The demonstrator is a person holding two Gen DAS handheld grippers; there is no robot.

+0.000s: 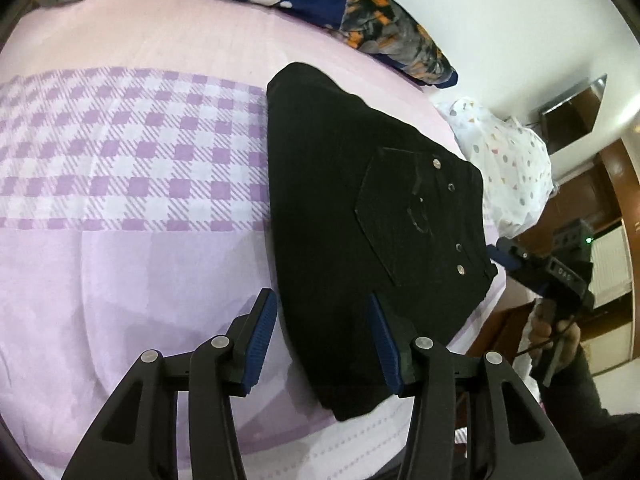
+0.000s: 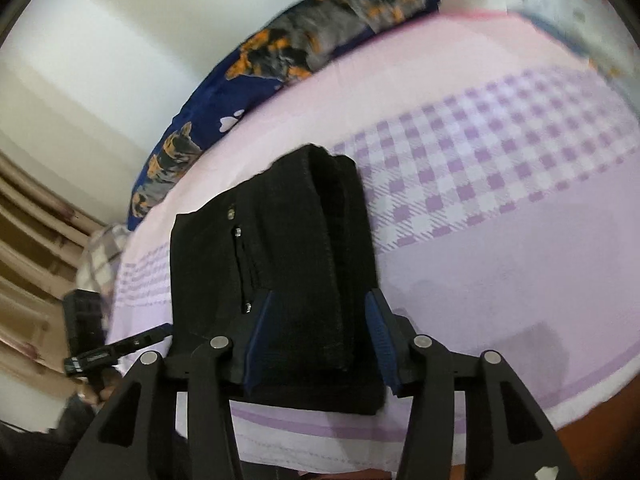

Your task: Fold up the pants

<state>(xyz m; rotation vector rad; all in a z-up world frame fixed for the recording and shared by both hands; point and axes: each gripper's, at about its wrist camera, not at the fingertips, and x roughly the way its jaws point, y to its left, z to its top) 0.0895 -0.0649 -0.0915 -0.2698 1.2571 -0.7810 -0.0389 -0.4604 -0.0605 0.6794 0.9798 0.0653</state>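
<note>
Black pants [image 1: 360, 208] lie folded into a compact stack on the pink and purple checked bedsheet [image 1: 120, 152], back pocket and rivets facing up. My left gripper [image 1: 320, 296] is open above the stack's near left edge, one blue pad over the sheet and the other over the cloth. In the right wrist view the pants [image 2: 280, 240] run away from the camera. My right gripper [image 2: 320, 296] stands open astride their near end, with the folded layers between its pads but not pinched. The right gripper's body [image 1: 540, 268] also shows past the pants' right edge, held by a hand [image 1: 552, 332].
A dark blue pillow [image 1: 360, 4] with an orange and grey print lies along the bed's far side by the white wall. A white dotted bag [image 1: 508, 168] sits just right of the pants. Wooden furniture [image 1: 616, 184] stands beyond the bed edge.
</note>
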